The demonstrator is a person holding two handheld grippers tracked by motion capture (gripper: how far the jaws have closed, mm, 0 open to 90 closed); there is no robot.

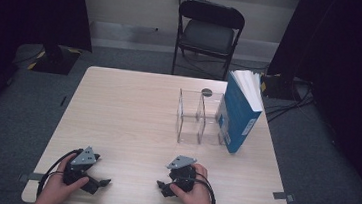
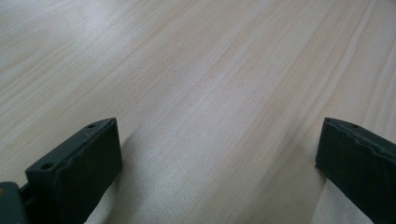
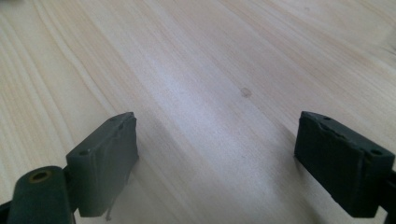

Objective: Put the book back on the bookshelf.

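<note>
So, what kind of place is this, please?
Probably a recording room or lab, not a home. Black curtains hang on both sides, a folding chair stands on grey carpet, and the wooden table carries a clear acrylic holder and a blue book.

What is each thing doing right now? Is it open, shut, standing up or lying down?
Left gripper: open, holding nothing, low over the table.
Right gripper: open, holding nothing.
Book: shut, standing upright, beside the clear rack.
Clear rack: upright, its slots hold nothing.
Chair: upright, nobody on it, beyond the table.
</note>
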